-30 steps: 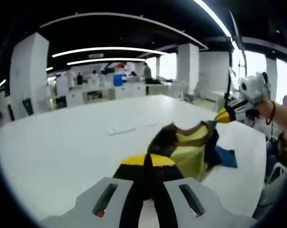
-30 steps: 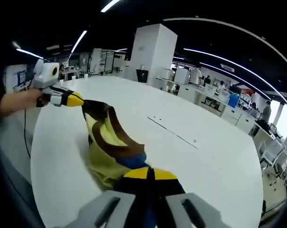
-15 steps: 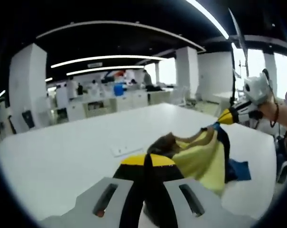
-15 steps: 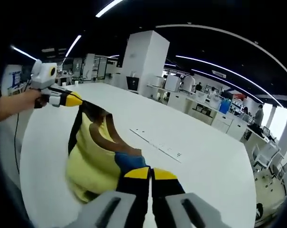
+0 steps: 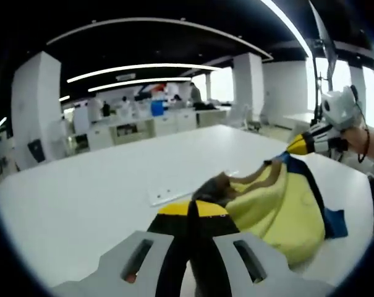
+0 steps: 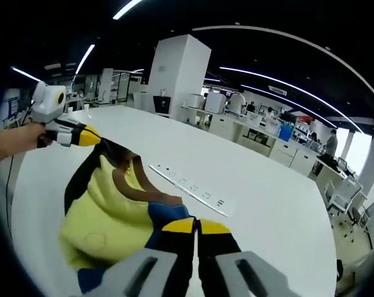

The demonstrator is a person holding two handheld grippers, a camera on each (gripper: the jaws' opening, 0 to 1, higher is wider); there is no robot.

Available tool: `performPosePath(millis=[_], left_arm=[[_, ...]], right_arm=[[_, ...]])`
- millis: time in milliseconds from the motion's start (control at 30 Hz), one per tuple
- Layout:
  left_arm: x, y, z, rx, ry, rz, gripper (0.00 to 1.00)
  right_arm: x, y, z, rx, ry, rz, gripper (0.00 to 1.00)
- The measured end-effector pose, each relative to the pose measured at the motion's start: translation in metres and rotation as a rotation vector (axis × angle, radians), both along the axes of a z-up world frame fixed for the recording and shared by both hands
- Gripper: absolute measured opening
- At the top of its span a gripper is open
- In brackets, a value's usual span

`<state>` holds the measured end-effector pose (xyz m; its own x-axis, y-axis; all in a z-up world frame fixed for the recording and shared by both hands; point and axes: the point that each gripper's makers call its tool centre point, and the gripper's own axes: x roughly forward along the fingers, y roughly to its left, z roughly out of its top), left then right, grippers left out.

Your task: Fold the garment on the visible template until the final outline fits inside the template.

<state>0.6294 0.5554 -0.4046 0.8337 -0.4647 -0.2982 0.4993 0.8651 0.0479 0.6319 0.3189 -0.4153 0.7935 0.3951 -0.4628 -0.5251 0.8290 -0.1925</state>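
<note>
Both claws clamped on the garment (image 5: 279, 207), one at each end: left claw (image 5: 193, 209) on the brown-edged part, right claw (image 6: 191, 226) on the blue trim. It hangs between them above the white desk (image 5: 81, 192), probably held up to spread it before laying flat. Yellow body, dark side bands, blue hem; slack, bunched, sagging. No template outline discernible.

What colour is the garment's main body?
Pale yellow, with dark brown and blue trim; the garment shows best in the right gripper view.
</note>
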Motion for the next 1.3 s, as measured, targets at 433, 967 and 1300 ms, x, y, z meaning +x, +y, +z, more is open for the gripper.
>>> performPosePath(millis=[433,967,1300], left_arm=[[0.034,0.001,-0.049,-0.046,0.130,0.029,0.00],[0.048,0.009,-0.095,0.030,0.220,0.013,0.00],[0.055,0.008,-0.109,0.087,0.247,0.000,0.00]], right_arm=[[0.036,-0.008,-0.043,0.028,0.095,-0.061,0.00],[0.045,-0.007,-0.098,0.076,0.230,-0.125,0.00],[0.046,-0.009,-0.109,0.063,0.262,-0.115,0.00]])
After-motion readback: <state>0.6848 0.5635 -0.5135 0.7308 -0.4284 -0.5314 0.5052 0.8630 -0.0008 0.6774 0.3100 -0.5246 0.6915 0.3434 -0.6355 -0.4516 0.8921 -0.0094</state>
